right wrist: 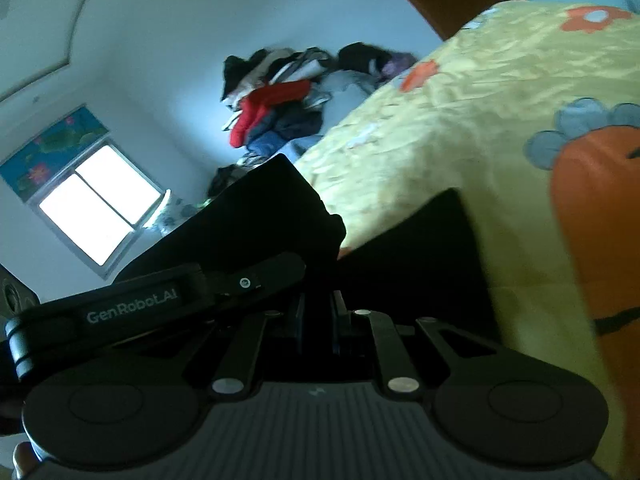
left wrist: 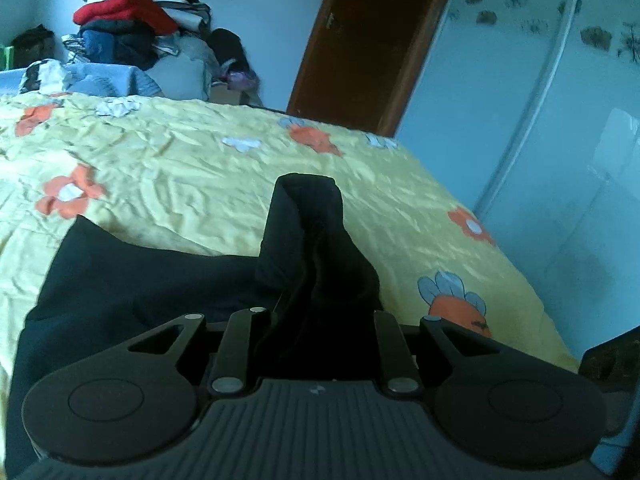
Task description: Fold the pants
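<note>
A bunched fold of the dark pants (left wrist: pixel 320 264) is clamped in the narrow jaws of the left gripper (left wrist: pixel 320 320), the rest being spread to the left over the yellow flowered bedspread (left wrist: pixel 180 160). The right gripper (right wrist: pixel 318 320) is likewise pinched narrowly on the black cloth, which is seen raised just beyond its fingers.

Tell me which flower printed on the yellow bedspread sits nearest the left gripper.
The orange flower with blue-grey petals, just right of the left gripper by the bed's edge. The other flowers lie farther up the bedspread.
</note>
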